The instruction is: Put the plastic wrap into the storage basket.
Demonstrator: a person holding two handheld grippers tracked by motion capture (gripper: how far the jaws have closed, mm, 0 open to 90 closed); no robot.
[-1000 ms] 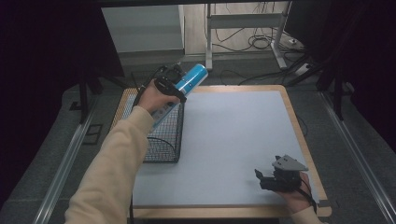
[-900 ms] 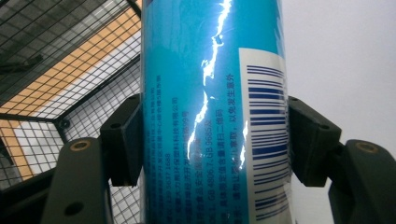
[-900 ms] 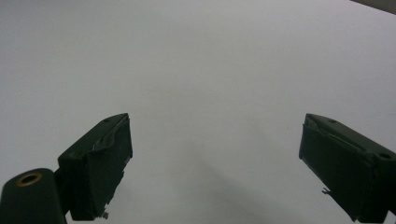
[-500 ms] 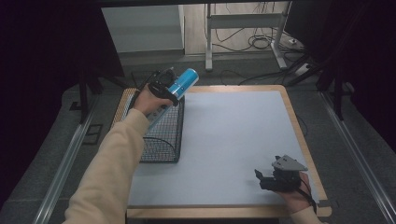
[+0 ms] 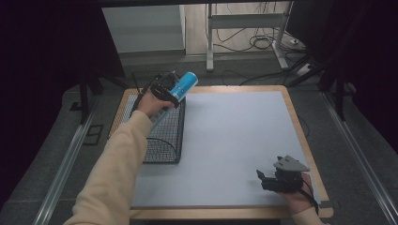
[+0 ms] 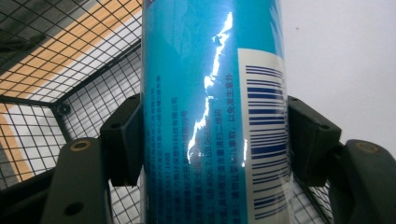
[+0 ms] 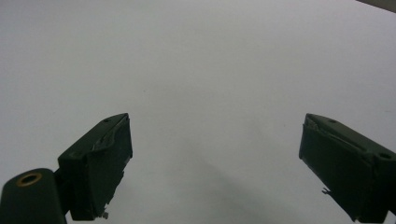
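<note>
L tongs (image 6: 215,140) clamp blue can (image 6: 212,93), top cut off, over wire basket (image 5: 164,136); R tongs (image 7: 215,163) spread.

The place looks like a lab or test room. A wood-edged table (image 5: 300,122) with a plain white top stands between metal floor rails (image 5: 65,164) on grey carpet. Loose cables (image 5: 258,42) trail under a metal desk frame (image 5: 210,42) behind, amid dark surroundings.
</note>
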